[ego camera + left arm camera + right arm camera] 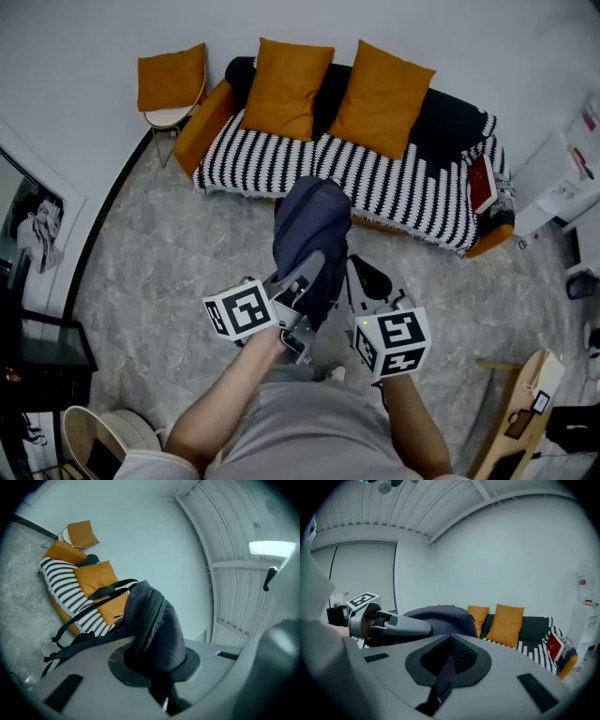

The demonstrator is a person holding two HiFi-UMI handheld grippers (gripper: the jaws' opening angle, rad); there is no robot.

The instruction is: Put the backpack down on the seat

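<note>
A dark blue-grey backpack (314, 225) hangs in the air over the grey floor, just in front of the sofa (375, 178). The sofa's seat has a black-and-white striped throw and orange cushions (286, 86). My left gripper (307, 274) is shut on the backpack's fabric near a zip (154, 625), and loose straps (79, 616) dangle toward the floor. My right gripper (361, 281) is beside it, shut on a thin dark part of the backpack (440, 618). The left gripper (389, 625) also shows in the right gripper view, against the bag.
A small chair with an orange cushion (173, 94) stands left of the sofa. A red book (481, 185) lies on the sofa's right end beside a white cabinet (562, 183). A dark stand (37, 366) and a basket (103, 436) sit at my left, a wooden object (520, 412) at my right.
</note>
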